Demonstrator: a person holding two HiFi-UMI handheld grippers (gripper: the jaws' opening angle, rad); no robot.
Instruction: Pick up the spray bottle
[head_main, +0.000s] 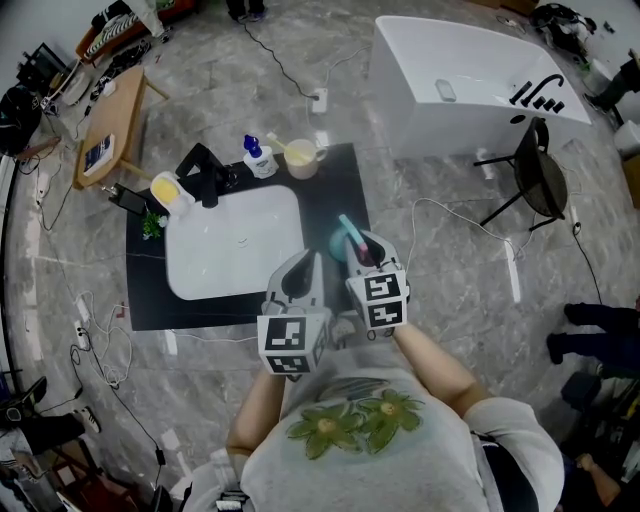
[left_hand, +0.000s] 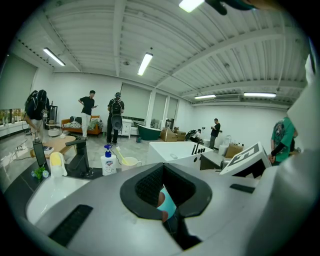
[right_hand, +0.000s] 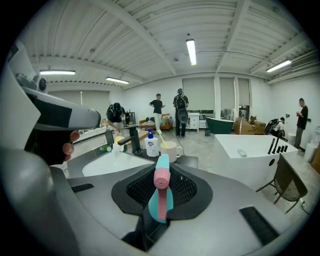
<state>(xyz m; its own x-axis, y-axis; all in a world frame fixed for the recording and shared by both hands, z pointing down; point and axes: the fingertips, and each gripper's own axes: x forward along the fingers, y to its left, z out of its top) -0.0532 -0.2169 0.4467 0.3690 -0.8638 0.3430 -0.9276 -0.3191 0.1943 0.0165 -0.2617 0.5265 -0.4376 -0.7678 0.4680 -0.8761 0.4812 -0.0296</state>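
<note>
Seemingly plain spray bottle (right_hand: 161, 181), right tongs (head_main: 362, 256).

The spray bottle (right_hand: 162, 188) is smooth teal plastic with a pink plastic trigger and nozzle, faintly shiny. The right gripper (right_hand: 161, 192) and the left gripper (left_hand: 165, 192) have grey matt plastic shells. Their pads (right_hand: 138, 188) are black with a fine ribbed texture (rubber, by the look). The sink (head_main: 230, 250) is glossy white and sits in a matt black counter (head_main: 340, 190). The tap (head_main: 205, 170) is matt black metal. The floor (head_main: 440, 290) is polished grey marbled stone or tile. The side table (head_main: 110, 130) is pale wood, and the bathtub (head_main: 470, 70) is glossy white.
</note>
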